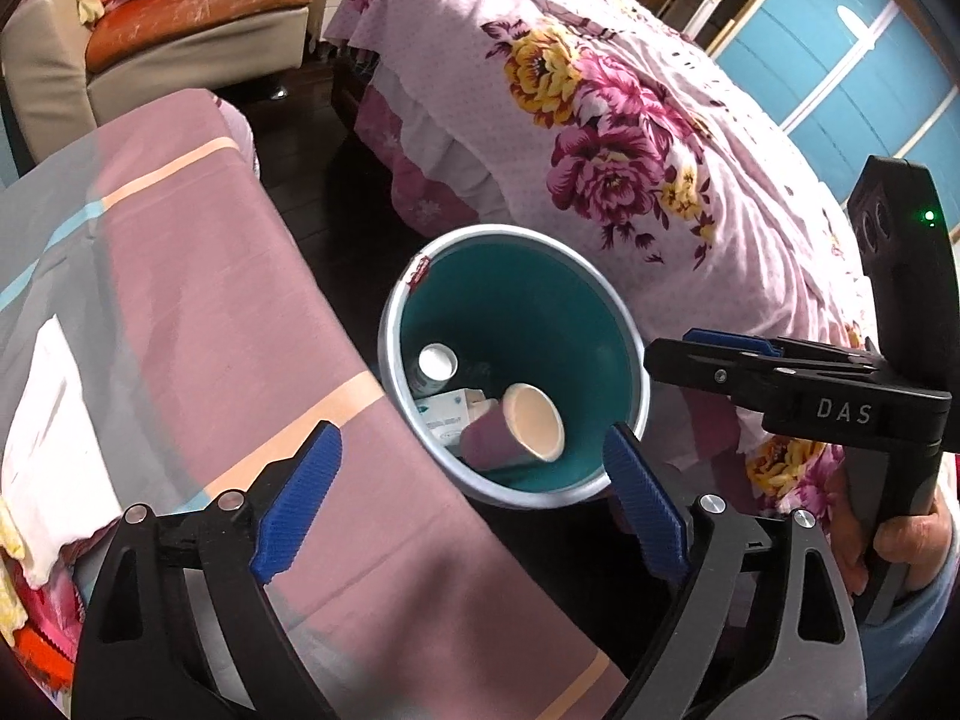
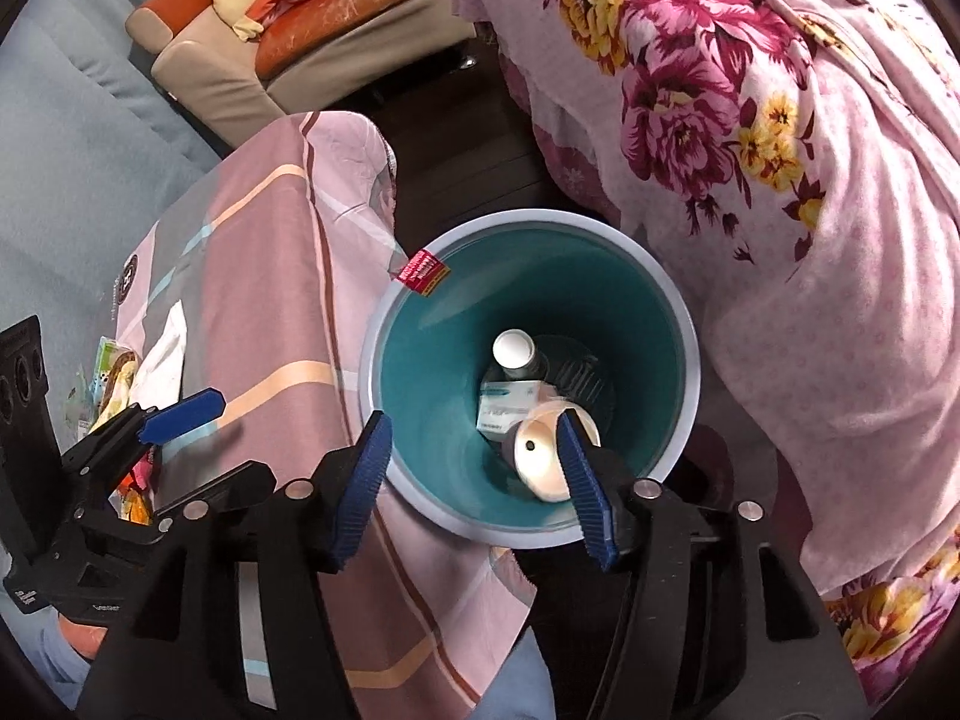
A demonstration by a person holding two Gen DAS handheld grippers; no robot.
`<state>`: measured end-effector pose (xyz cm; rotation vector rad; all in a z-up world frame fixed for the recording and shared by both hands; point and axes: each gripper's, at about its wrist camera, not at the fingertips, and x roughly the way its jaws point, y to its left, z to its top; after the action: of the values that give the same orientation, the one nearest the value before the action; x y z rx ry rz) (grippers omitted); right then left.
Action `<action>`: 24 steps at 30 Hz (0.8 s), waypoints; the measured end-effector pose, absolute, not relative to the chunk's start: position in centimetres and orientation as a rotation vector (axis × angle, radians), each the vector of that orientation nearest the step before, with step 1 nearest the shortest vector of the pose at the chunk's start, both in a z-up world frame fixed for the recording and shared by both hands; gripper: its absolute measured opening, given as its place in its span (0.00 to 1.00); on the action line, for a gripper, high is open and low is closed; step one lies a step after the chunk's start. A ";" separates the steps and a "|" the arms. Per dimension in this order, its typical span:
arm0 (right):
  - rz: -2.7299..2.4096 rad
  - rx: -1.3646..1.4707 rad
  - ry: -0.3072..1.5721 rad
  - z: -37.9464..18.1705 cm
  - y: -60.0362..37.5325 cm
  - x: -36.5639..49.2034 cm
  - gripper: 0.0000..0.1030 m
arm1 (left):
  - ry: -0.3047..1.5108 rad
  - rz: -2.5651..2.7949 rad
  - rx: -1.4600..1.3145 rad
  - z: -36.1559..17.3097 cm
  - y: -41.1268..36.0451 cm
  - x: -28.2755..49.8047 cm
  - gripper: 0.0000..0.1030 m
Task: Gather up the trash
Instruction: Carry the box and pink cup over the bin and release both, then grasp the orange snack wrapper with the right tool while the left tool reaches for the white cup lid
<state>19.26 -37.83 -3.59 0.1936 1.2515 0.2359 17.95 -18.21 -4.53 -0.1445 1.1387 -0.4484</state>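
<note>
The waste bin looked like smooth plastic, teal inside with a pale glossy rim. A paper cup lay in it, matt purple outside. The floral bedspread was soft dotted cloth. The striped cover was matt woven fabric. The gripper pads were ribbed blue plastic on black frames. The sofa cushion showed worn, scuffed leather.

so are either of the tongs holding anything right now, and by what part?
Nothing is held. The left tongs and the right tongs both stand open above the bin; the paper cup lies loose inside it.
</note>
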 end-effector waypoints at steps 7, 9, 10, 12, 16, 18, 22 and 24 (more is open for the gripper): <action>0.237 0.164 1.248 -2.5 -36.1 18.2 0.70 | 1.118 -0.438 -0.165 -3.5 -16.2 16.1 0.88; 0.240 0.152 1.249 -2.3 -35.4 17.8 0.70 | 1.114 -0.434 -0.170 -3.3 -15.5 15.4 0.89; 0.247 0.146 1.248 -2.1 -34.9 17.4 0.70 | 1.113 -0.430 -0.173 -3.2 -15.0 14.9 0.88; 0.256 0.143 1.253 -2.0 -34.2 17.0 0.71 | 1.110 -0.422 -0.178 -3.0 -14.0 14.1 0.89; 0.275 0.127 1.256 -1.6 -32.5 15.9 0.72 | 1.103 -0.405 -0.189 -2.4 -12.2 12.5 0.89; 0.291 0.123 1.263 -1.4 -31.4 15.2 0.73 | 1.099 -0.395 -0.186 -2.1 -11.2 11.6 0.89; 0.329 0.096 1.278 -1.4 -29.0 13.6 0.73 | 1.089 -0.370 -0.185 -1.6 -8.6 9.7 0.89; 0.344 0.085 1.283 -1.4 -28.0 12.9 0.74 | 1.084 -0.356 -0.187 -1.4 -7.4 8.8 0.89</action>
<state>12.95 -27.96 -1.40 0.0848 1.2826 0.3441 8.78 -7.36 -1.41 -0.1869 1.0839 -0.3558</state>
